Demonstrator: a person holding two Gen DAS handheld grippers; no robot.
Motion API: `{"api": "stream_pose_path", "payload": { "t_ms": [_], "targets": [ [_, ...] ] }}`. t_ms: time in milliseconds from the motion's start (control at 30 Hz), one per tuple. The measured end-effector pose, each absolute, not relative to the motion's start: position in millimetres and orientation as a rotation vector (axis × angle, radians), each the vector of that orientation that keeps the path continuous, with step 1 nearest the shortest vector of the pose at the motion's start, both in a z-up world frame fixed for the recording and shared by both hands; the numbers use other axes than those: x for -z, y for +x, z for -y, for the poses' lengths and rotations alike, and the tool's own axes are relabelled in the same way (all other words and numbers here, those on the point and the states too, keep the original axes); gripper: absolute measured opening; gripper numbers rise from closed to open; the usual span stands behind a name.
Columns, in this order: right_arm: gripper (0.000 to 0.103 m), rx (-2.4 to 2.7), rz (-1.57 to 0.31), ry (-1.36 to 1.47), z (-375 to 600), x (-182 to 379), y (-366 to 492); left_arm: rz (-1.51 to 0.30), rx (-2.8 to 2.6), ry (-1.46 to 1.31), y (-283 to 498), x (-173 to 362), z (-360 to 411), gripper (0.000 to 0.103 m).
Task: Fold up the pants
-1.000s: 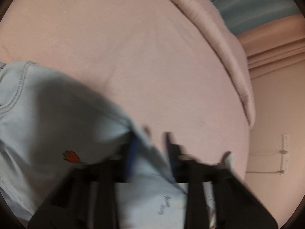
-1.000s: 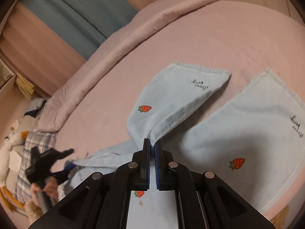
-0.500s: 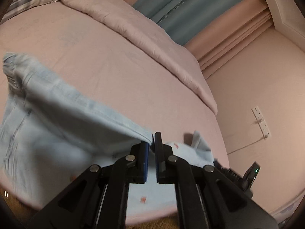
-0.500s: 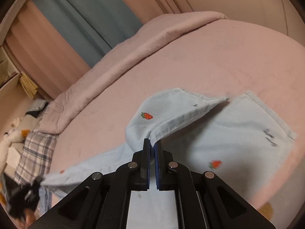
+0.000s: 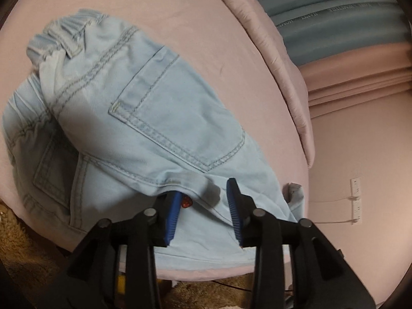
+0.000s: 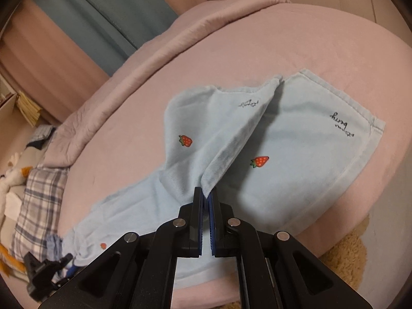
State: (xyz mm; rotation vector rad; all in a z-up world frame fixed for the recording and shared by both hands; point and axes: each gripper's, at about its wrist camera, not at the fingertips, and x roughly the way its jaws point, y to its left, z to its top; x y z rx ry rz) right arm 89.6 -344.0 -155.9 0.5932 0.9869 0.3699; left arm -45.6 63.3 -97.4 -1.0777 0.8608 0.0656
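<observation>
The left gripper (image 5: 203, 203) has just been opening; its blue pads (image 5: 172, 213) stand apart over a fold of the light blue pants (image 5: 144, 118), which lies loose between them, unpinched. The right gripper (image 6: 206, 200) is clamped tight on a raised ridge of a pant leg (image 6: 219, 154). The pants lie spread on the pink bed (image 6: 257, 46), waistband (image 5: 67, 31) up by the left gripper, strawberry-printed legs side by side. A pink quilt (image 6: 159, 51) is bunched along the bed's far edge.
</observation>
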Motion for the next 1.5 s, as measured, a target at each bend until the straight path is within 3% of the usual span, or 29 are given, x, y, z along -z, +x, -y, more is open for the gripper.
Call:
{"api": "stream_pose_path", "payload": {
  "t_ms": [67, 200, 300, 367, 400, 433, 500, 733, 1000, 1267, 1367, 1433, 1500],
  "targets": [
    [0.004, -0.371, -0.974, 0.584, 344.4, 152.3, 89.2, -0.87, -0.066, -1.08, -54.3, 99.4, -66.0, 0.043],
    [0.004, -0.366, -0.966, 0.582, 349.1, 152.8, 88.1, -0.87, -0.114, -1.06, -66.8, 100.5, -65.7, 0.067],
    [0.004, -0.368, -0.969, 0.591, 349.8, 154.5, 88.6, -0.851, -0.18, -1.016, -70.4, 99.0, -71.3, 0.069],
    [0.004, -0.37, -0.962, 0.587, 349.5, 153.5, 88.3, -0.811, -0.207, -1.038, -75.3, 97.5, -82.4, 0.067],
    [0.004, -0.373, -0.957, 0.585, 349.2, 152.9, 88.3, -0.793, -0.222, -1.043, -76.2, 95.9, -87.3, 0.059],
    [0.004, -0.376, -0.953, 0.582, 348.8, 152.4, 88.7, -0.785, -0.235, -1.042, -76.5, 94.3, -90.2, 0.038],
    [0.004, -0.384, -0.952, 0.583, 349.0, 151.9, 90.1, -0.781, -0.26, -1.021, -78.7, 89.9, -94.5, 0.018],
    [0.004, -0.401, -0.94, 0.54, 348.6, 137.2, 89.7, -0.781, -0.222, -0.882, -106.4, 56.8, -84.9, 0.017],
    [0.004, -0.349, -1.05, 0.472, 341.8, 162.6, 79.8, -0.984, -0.271, -0.832, -113.2, 109.2, -76.0, 0.018],
    [0.005, -0.311, -1.158, 0.498, 340.8, 189.9, 90.2, -0.997, -0.283, -0.736, -97.2, 118.0, -68.9, 0.021],
    [0.017, -0.311, -1.138, 0.532, 349.9, 183.3, 94.0, -0.996, -0.278, -0.738, -96.3, 119.9, -69.6, 0.021],
    [0.041, -0.267, -1.122, 0.546, 360.8, 179.3, 98.6, -0.995, -0.278, -0.735, -95.4, 120.5, -69.0, 0.021],
    [0.045, -0.22, -1.09, 0.575, 375.3, 176.6, 104.1, -0.995, -0.278, -0.735, -95.3, 120.2, -69.1, 0.021]
  ]
}}
